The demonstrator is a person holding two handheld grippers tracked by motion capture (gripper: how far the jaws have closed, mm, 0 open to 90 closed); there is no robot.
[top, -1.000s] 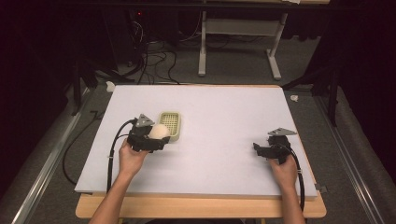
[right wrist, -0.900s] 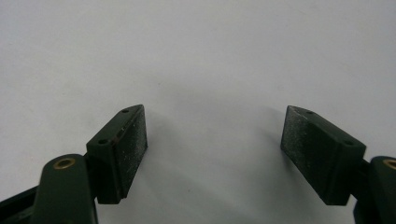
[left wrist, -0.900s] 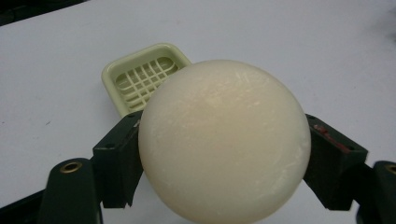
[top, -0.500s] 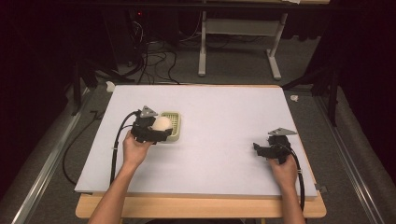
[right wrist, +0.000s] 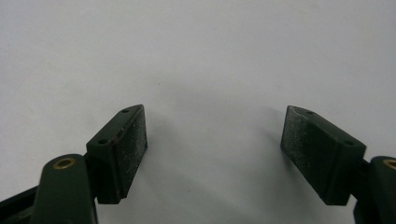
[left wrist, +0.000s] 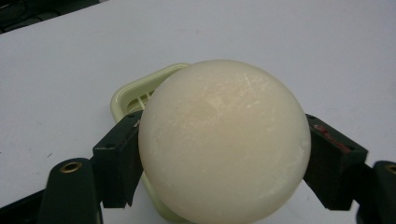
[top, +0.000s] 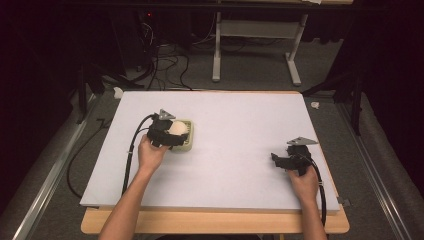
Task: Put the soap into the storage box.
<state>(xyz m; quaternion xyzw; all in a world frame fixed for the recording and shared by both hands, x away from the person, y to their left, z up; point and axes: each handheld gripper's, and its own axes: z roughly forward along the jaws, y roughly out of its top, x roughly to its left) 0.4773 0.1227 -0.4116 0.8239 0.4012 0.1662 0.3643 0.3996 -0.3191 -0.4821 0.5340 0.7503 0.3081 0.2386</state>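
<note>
A cream-white ball [left wrist: 224, 140] sits between the jaws of my left gripper [top: 172, 134], which is shut on it. In the high view the ball [top: 176, 128] hangs over a pale yellow-green slotted tray [top: 189, 141] on the white table. In the left gripper view the tray [left wrist: 135, 93] peeks out behind and under the ball. My right gripper [top: 278, 160] rests low at the right of the table, open, with nothing between its pads [right wrist: 130, 149].
The white tabletop [top: 240, 130] lies on a wooden board with its edge near the person. Cables trail from both grippers off the table. A white table frame [top: 255, 45] and tangled cables stand on the floor beyond the far edge.
My left gripper has carried the ball forward and right, from beside the tray to over it. The right gripper has stayed put.
</note>
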